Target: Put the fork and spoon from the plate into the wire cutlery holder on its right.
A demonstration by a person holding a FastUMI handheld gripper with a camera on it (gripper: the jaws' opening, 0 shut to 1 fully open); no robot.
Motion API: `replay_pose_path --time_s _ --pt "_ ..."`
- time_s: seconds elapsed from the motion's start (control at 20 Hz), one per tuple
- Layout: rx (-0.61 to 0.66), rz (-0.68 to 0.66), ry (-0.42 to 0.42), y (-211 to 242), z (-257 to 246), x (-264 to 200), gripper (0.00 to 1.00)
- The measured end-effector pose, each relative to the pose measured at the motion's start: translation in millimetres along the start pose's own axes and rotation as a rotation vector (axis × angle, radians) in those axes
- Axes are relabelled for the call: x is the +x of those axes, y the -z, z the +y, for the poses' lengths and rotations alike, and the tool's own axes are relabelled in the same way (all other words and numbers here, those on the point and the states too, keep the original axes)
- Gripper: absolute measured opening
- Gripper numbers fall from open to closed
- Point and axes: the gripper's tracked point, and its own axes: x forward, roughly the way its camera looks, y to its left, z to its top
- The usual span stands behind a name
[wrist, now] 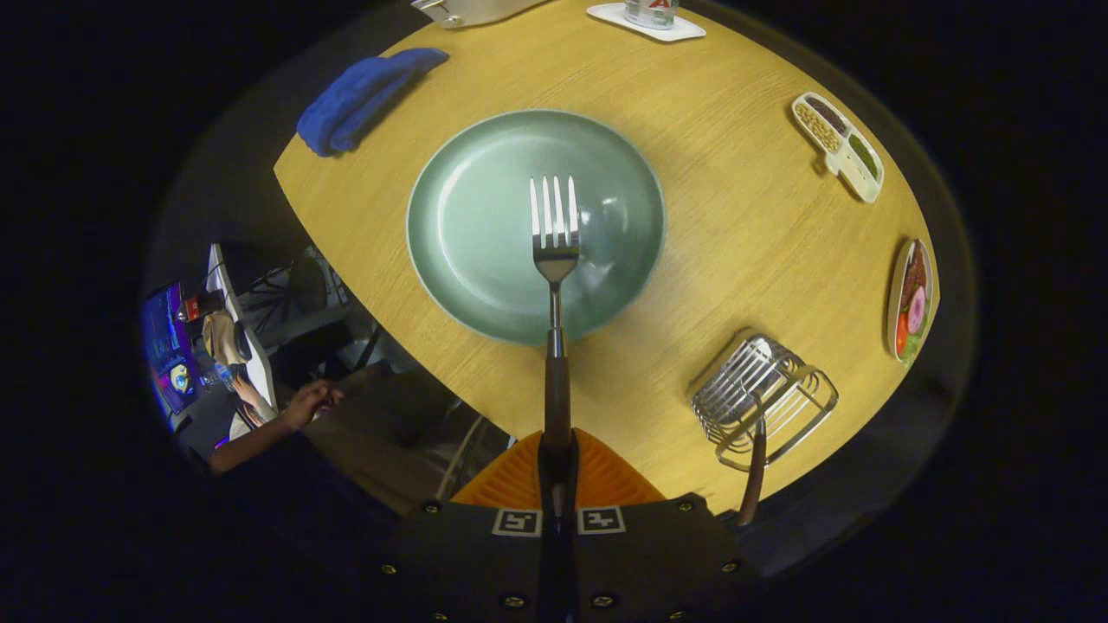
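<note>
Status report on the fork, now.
Gripper shut on fork, lifted above green plate. Wire holder off to its right, one handle already in it. Nothing in the way.

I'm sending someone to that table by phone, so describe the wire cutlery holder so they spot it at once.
Start at the round wooden table and find the big pale green plate in its middle. The wire cutlery holder sits near the table's edge, to the right of the plate and of the fork that the gripper holds. It alone is bare metal wire, with a brown handle sticking out of it.

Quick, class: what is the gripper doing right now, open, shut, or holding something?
Gripper: shut on the fork, clamping its handle, tines out above the plate.
</note>
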Motion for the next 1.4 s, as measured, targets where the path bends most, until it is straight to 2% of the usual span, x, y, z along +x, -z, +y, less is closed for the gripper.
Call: replay_pose_path --time_s 0.5,0.7,0.95,1.25,1.4 --pt "0.116 0.108 0.001 83 -67 -32 0.00" --pt "0.177 0.131 -0.039 101 -81 -36 0.00" --pt "0.248 0.146 -0.058 109 -101 -31 0.02" --pt "0.331 0.213 -0.146 103 -99 -22 0.02" --pt "0.338 0.208 -0.162 98 -99 -22 0.02"
